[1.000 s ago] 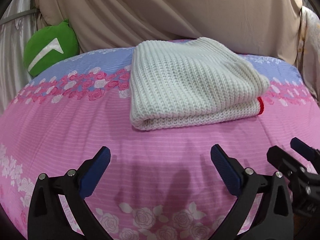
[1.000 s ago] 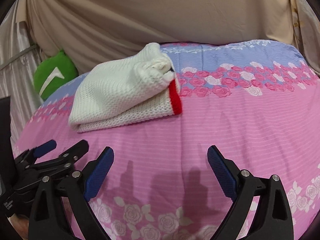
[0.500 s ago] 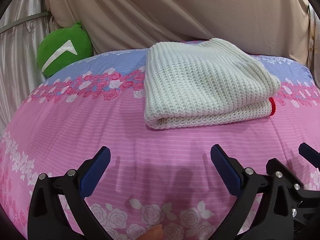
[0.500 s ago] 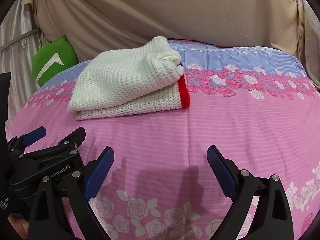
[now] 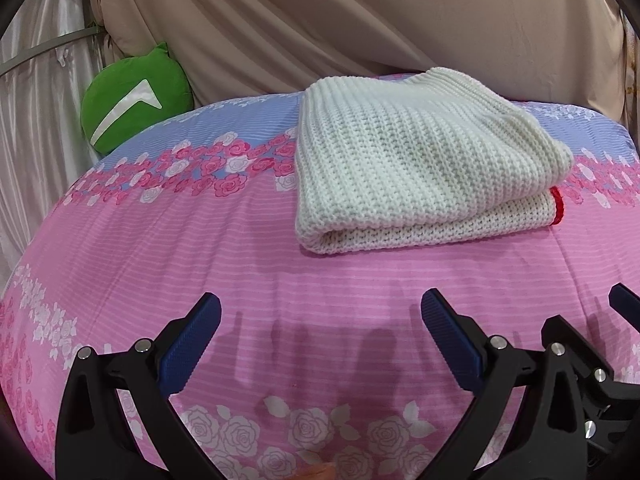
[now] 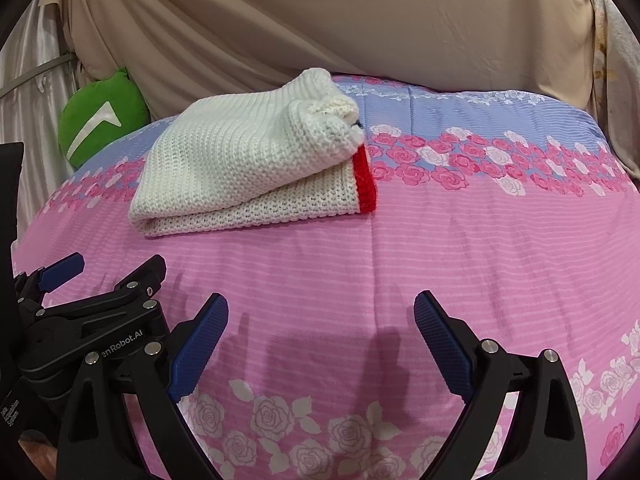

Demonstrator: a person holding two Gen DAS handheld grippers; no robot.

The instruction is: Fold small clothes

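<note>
A bed covered in a pink quilt [image 5: 168, 248] fills both views; the quilt has fine pale stripes, a band of lavender-blue along its far edge, a row of pink and white roses between the two colours, and more white roses near the cameras. Behind it hangs a wrinkled beige sheet [image 5: 360, 20], with shiny pale curtain fabric [image 5: 36, 92] at the far left. A green cushion with a white chevron mark [image 5: 136, 100] leans where bed and backdrop meet.

The white knitted sweater [image 5: 416, 160] lies folded into a thick rectangle on the far half of the quilt, its folded edge toward the cameras. A red trim [image 6: 363, 184] shows on its lower layer at the right end; the bunched knit above it may be a cuff or collar.

The left gripper [image 5: 320, 336] and right gripper [image 6: 321, 336] hover side by side over the near quilt, both spread wide and empty, well apart from the sweater.
</note>
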